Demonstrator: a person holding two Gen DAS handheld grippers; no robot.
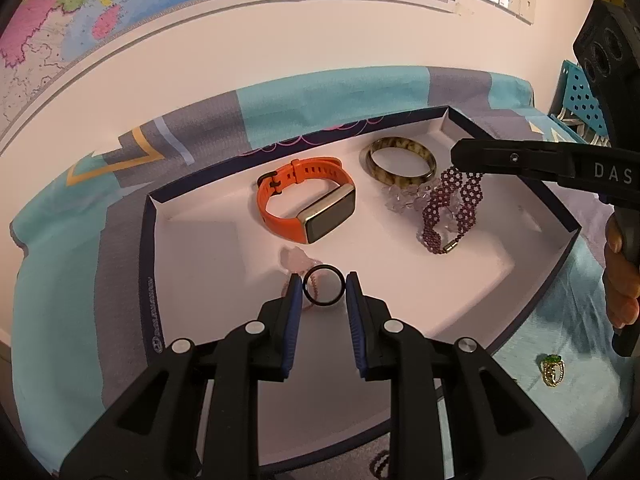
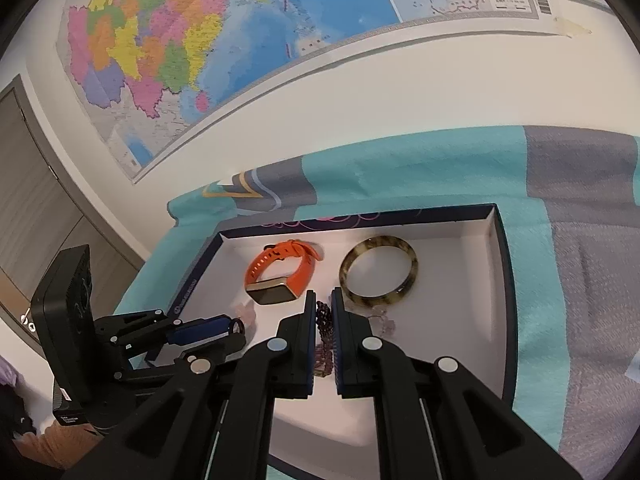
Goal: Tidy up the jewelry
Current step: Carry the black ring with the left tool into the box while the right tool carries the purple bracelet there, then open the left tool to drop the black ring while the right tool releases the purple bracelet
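My left gripper (image 1: 323, 288) is shut on a black ring (image 1: 323, 304), held just above the white floor of the box tray (image 1: 460, 276). My right gripper (image 2: 323, 304) is shut on a purple beaded bracelet (image 1: 452, 204), which hangs from its tips down to the tray floor; the bracelet also shows between the pads in the right wrist view (image 2: 324, 320). An orange smart band (image 1: 308, 200) and a mottled brown bangle (image 1: 402, 158) lie in the tray. A clear crystal bracelet (image 1: 404, 198) lies beside the bangle.
A pale pink piece (image 1: 294, 258) lies in the tray just beyond the ring. A gold ring with a green stone (image 1: 553, 370) lies on the teal and grey cloth (image 1: 60, 272) outside the tray, right. A wall with a map (image 2: 200, 40) is behind.
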